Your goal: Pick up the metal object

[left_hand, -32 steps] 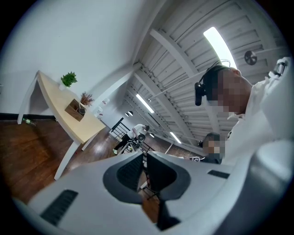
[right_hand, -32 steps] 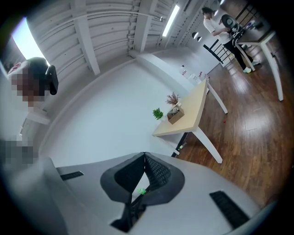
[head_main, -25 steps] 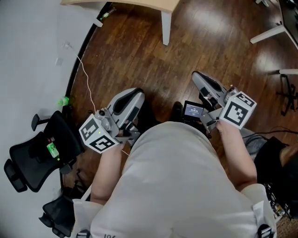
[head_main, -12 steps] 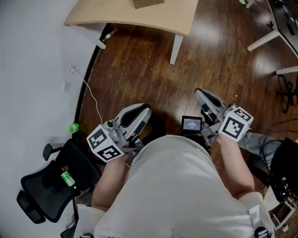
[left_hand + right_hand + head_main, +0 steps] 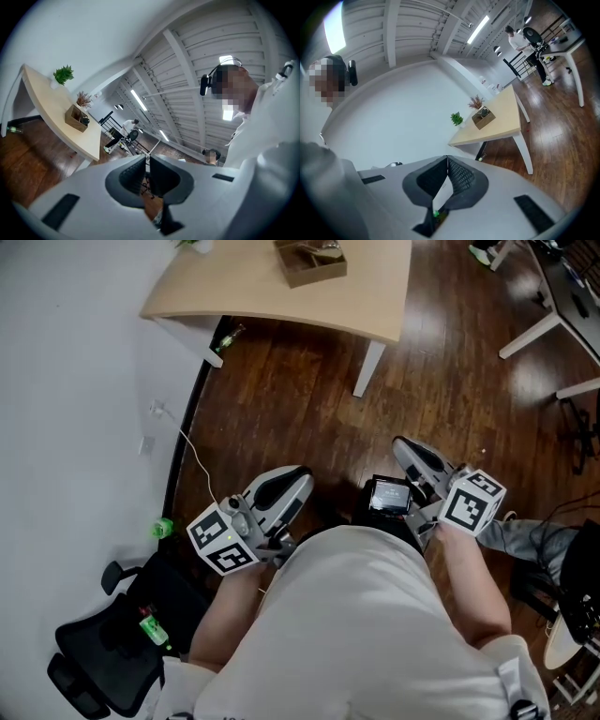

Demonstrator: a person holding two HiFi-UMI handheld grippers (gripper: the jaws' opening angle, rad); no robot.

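No metal object can be told apart here. A small wooden box (image 5: 309, 259) with dark things in it stands on the light wooden table (image 5: 234, 287) at the top of the head view. It also shows in the left gripper view as the box (image 5: 75, 118) and in the right gripper view as the box (image 5: 483, 117). My left gripper (image 5: 302, 474) and right gripper (image 5: 401, 444) are held close to my body, far from the table. The left gripper (image 5: 147, 157) has its jaws together with nothing between them. The right gripper (image 5: 447, 158) is shut and empty too.
A black office chair (image 5: 112, 662) stands at the lower left by the white wall. A thin cable (image 5: 192, 451) runs over the dark wood floor. White desk legs (image 5: 544, 329) stand at the right. A small potted plant (image 5: 63, 74) sits on the table's far end.
The head view has shifted forward: the table and the wooden box have come into sight at the top. Both grippers stay shut near my body.
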